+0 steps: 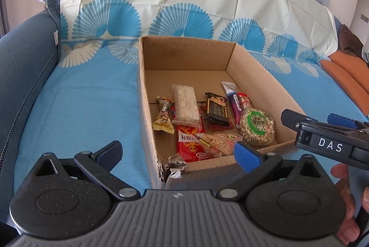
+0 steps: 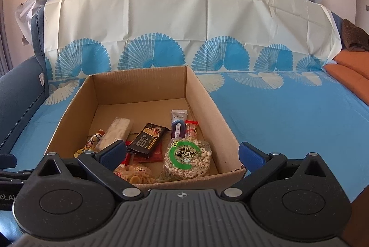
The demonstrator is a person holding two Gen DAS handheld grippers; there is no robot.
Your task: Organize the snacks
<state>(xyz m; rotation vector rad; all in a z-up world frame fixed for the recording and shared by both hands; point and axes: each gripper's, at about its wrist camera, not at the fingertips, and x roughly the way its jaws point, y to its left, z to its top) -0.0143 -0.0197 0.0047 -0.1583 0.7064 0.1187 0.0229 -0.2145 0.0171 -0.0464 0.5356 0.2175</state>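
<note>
Both the left gripper [image 1: 177,153] and right gripper [image 2: 182,151] are hovering with fingers spread wide, holding nothing; snack packets [image 1: 208,122] are lying in the cardboard box [image 1: 147,76] on the sofa seat's [image 1: 80,104] blue cover.

The box [image 1: 251,67] is matt brown corrugated cardboard, its near corner torn and ragged. The snack packets [image 2: 147,138] inside are glossy plastic wrappers; the round rice cake [image 2: 188,158] shows bumpy through clear film. The blue and cream cover [image 1: 76,104] looks like smooth, creased plastic sheet. The sofa arm [image 1: 23,62] is matt woven cloth
</note>
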